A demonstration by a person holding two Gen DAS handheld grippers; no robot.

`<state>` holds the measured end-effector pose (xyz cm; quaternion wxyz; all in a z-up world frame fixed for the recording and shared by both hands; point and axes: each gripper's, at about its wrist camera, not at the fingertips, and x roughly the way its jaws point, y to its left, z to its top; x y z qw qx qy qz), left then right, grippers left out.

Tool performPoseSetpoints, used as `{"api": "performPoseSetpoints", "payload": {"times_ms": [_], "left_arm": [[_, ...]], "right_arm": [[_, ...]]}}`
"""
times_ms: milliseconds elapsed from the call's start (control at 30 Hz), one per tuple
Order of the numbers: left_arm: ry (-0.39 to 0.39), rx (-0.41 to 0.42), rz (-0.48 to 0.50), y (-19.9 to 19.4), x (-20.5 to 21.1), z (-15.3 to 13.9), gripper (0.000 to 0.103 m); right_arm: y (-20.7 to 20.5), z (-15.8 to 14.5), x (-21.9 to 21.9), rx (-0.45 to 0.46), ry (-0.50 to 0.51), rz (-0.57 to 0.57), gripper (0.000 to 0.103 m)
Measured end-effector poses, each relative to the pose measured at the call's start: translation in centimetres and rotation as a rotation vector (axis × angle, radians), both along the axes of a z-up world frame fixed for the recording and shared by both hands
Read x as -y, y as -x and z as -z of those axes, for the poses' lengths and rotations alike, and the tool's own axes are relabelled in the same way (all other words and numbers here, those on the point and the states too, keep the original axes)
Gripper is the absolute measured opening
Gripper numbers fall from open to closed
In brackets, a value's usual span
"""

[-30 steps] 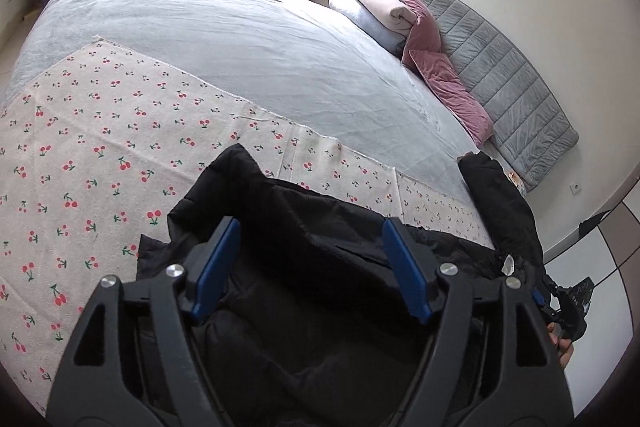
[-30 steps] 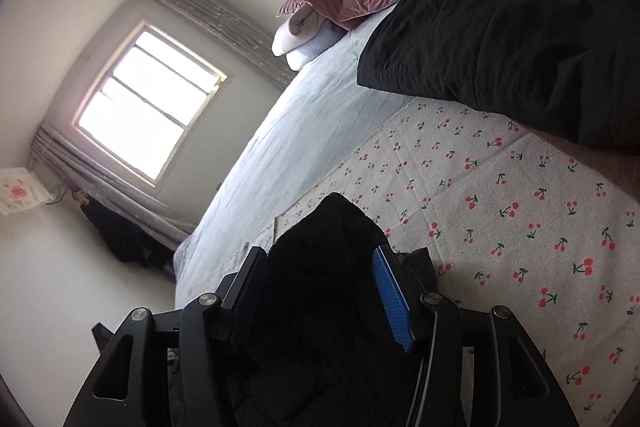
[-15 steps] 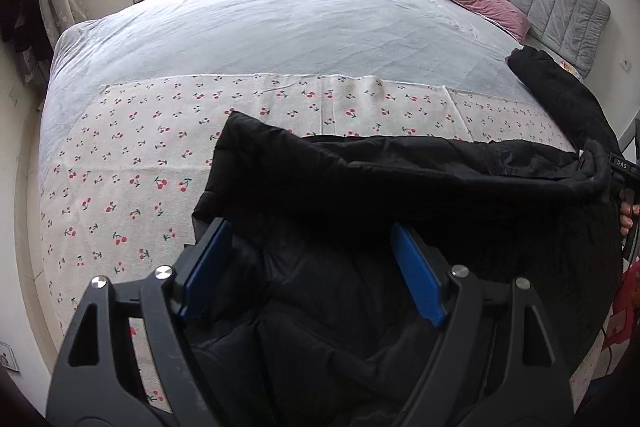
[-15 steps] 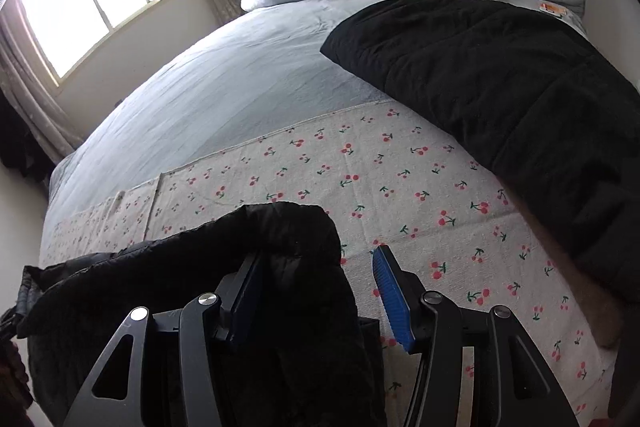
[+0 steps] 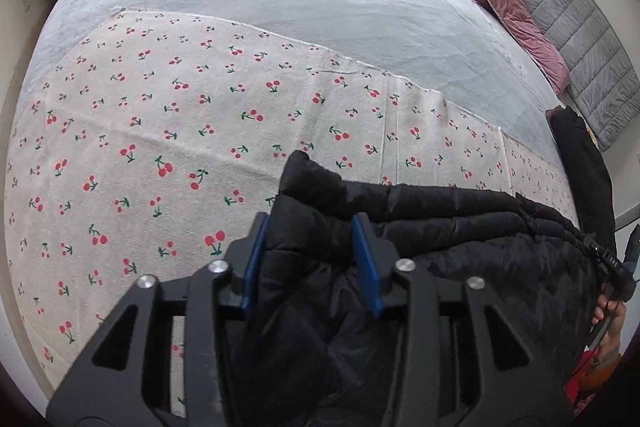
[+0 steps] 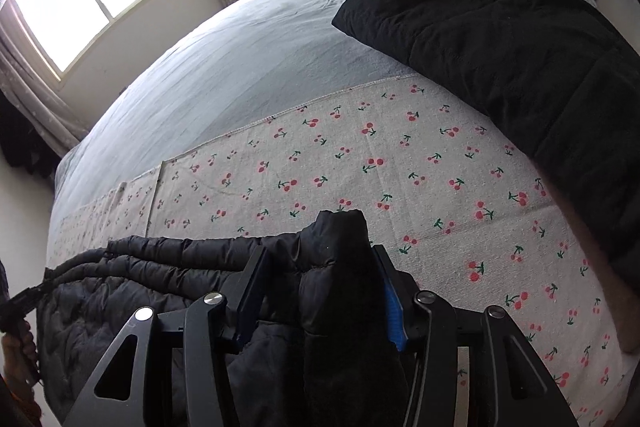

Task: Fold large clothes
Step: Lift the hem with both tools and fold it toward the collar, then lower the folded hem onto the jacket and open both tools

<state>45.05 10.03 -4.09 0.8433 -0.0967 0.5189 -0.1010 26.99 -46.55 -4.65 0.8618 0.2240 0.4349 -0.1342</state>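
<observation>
Both the left gripper (image 5: 311, 259) and right gripper (image 6: 320, 283) are now clamping the black quilted puffer jacket (image 5: 460, 227), having narrowed from wide open.

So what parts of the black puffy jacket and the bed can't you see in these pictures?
- Puffy jacket: its lower part is hidden behind the left gripper and cut off by the frame bottom in the left wrist view.
- Same in the right wrist view, behind the right gripper.
- Black blanket: its right side runs past the edge.
- Headboard: partly cut off.
</observation>
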Motion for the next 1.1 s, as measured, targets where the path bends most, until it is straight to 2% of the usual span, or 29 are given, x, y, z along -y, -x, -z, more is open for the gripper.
{"api": "performPoseSetpoints", "payload": {"times_ms": [33,100,167,233,333,433,467,500,533,567,600,633,767,900,1000,1100], "left_arm": [[0.017,0.02,-0.02,0.0,0.1,-0.2,0.009],[0.049,0.145,-0.025,0.9,0.3,-1.9,0.007],[0.033,0.264,-0.006,1.8,0.9,-3.5,0.007],[0.029,0.314,-0.027,1.6,0.8,-4.1,0.007],[-0.023,0.327,-0.077,0.2,1.1,-3.1,0.007],[-0.085,0.257,-0.091,-1.7,1.6,-1.5,0.012],[-0.12,0.235,-0.083,-2.0,2.0,-1.4,0.013],[-0.155,0.238,-0.083,-1.8,2.4,-1.7,0.018],[-0.175,0.261,-0.084,-1.1,2.8,-2.3,0.032],[-0.179,0.289,-0.075,-0.2,3.2,-3.2,0.043],[-0.178,0.31,-0.059,0.8,3.6,-4.0,0.066],[-0.168,0.327,-0.038,2.0,4.2,-4.8,0.078],[-0.109,0.335,0.083,6.4,7.2,-6.4,0.081],[-0.105,0.356,0.199,9.9,10.4,-5.0,0.084],[-0.114,0.324,0.196,11.0,9.9,-2.6,0.084],[-0.098,0.289,0.133,10.9,6.1,-0.9,0.084]], "right_arm": [[-0.2,0.3,-0.1,-0.014,0.015,0.009,0.008],[-0.2,-0.1,-0.3,0.008,0.057,0.038,0.007],[-0.1,-1.1,-0.5,0.045,0.111,0.056,0.006],[-0.6,-1.9,-0.5,0.07,0.147,0.077,0.006],[-1.7,-2.2,-0.6,0.093,0.187,0.105,0.006],[-3.0,-1.7,-0.8,0.062,0.209,0.119,0.009],[-3.2,-1.8,-0.9,0.049,0.214,0.125,0.012],[-3.2,-2.0,-1.1,0.04,0.219,0.126,0.018],[-2.8,-2.5,-1.5,0.046,0.233,0.119,0.022],[-2.3,-3.2,-2.1,0.061,0.257,0.108,0.036],[-1.7,-3.8,-2.8,0.075,0.278,0.099,0.053],[-1.1,-4.4,-3.6,0.088,0.285,0.091,0.058],[0.7,-5.3,-8.2,0.115,0.233,-0.009,0.062],[1.5,-4.2,-14.5,0.114,0.253,-0.123,0.063],[2.4,-1.8,-16.1,0.086,0.205,-0.144,0.063],[4.7,-0.1,-14.0,0.081,0.204,-0.092,0.063]]}}
